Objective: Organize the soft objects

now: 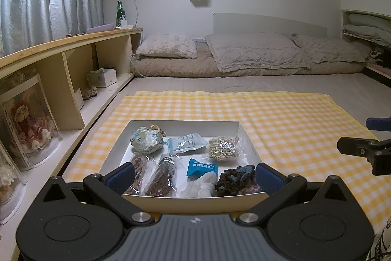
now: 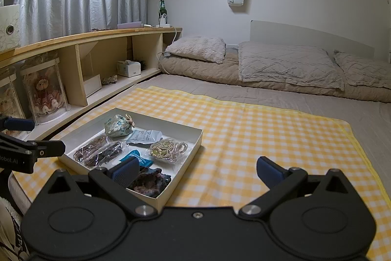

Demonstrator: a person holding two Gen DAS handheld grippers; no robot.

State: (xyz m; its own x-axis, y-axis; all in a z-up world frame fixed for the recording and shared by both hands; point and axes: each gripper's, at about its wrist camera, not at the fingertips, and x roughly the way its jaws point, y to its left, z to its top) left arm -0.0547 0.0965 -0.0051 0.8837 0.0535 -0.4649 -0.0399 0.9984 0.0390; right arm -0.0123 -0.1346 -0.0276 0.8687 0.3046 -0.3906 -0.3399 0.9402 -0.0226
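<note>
A shallow white box [image 1: 185, 124] [image 2: 193, 146] lies on a yellow checked cloth [image 1: 281, 119] [image 2: 244, 129]. Inside are a floral fabric pouch [image 1: 146, 138] [image 2: 117, 126], a clear sachet [image 1: 187, 142], a bag of beige hair ties [image 1: 221, 147] [image 2: 168, 149], two bags of brown hair ties [image 1: 152, 174] [image 2: 97, 151], a blue packet [image 1: 201, 168], a white soft item [image 1: 202, 186] and a dark crocheted piece [image 1: 235, 179] [image 2: 150, 180]. My left gripper [image 1: 194, 177] hangs open over the box's near edge, holding nothing. My right gripper [image 2: 196, 169] is open and empty, straddling the box's near right corner.
A low wooden shelf [image 1: 73, 60] runs along the left with boxed dolls [image 1: 27, 119] and a tissue box [image 1: 101, 77]. Pillows [image 1: 256, 50] and folded bedding lie at the back. A green bottle [image 1: 119, 12] stands on the shelf top. Bare checked cloth spreads right of the box.
</note>
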